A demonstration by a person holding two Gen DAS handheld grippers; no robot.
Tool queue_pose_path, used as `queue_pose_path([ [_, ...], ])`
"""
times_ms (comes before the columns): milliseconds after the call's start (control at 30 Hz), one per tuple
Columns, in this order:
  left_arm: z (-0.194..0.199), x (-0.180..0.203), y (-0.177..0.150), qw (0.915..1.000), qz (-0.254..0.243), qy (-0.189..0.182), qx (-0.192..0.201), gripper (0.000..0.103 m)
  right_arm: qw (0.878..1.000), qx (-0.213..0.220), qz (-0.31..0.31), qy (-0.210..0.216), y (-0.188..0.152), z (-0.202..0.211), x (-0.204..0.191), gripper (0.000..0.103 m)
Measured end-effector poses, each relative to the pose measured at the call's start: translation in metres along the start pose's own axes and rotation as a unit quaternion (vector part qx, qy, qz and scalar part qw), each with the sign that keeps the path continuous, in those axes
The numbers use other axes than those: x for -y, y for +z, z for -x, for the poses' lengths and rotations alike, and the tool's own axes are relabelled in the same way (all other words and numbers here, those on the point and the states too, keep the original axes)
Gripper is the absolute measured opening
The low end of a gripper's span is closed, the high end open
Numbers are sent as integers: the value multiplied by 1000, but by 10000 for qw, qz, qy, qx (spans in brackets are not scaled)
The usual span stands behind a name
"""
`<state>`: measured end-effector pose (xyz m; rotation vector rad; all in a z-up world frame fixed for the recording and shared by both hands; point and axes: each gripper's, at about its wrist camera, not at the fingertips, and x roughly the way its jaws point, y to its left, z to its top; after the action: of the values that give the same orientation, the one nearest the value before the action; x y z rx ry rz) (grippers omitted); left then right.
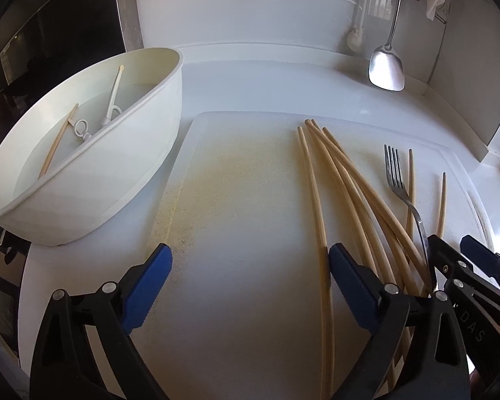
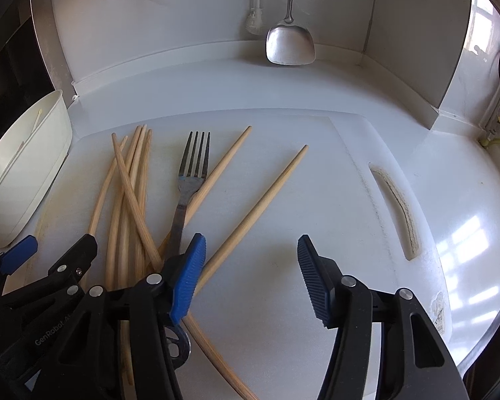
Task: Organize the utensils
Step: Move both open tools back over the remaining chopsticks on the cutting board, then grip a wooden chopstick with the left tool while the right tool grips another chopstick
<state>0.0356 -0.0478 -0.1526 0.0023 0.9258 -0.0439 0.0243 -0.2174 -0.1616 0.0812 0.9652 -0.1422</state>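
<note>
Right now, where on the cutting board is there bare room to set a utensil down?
Free: the stained stretch of cutting board between the white container and the chopsticks, and the strip between the lone chopstick and the handle slot. Crowded: around the fork.

We see the left gripper (image 1: 250, 260): black plastic linkage arms, blue ribbed pads on the fingers (image 1: 148, 283), silver pivot pins at each joint. Right gripper (image 2: 250, 253): same build, darker blue pad at 3 o'clock, brighter one at 9. White "GenRobot" lettering on the black body at 8 o'clock; "DAS" letters on another arm.
</note>
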Motion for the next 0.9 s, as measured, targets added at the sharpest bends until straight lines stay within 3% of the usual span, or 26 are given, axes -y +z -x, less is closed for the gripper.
queue_pose_path([
  [200,5,4,-1,9999,-117,-74,49,60,9998,-32,148,151,-2,5,-6,20],
  [367,9,13,-1,9994,-286,-214,34,26,9994,-5,68,344,-3,7,-3,11],
  [433,9,13,-1,9992,-302,-280,10,8,9990,21,42,444,-4,7,0,9],
  [900,21,13,0,9990,-241,-376,28,7,9988,394,3,305,10,26,30,6],
])
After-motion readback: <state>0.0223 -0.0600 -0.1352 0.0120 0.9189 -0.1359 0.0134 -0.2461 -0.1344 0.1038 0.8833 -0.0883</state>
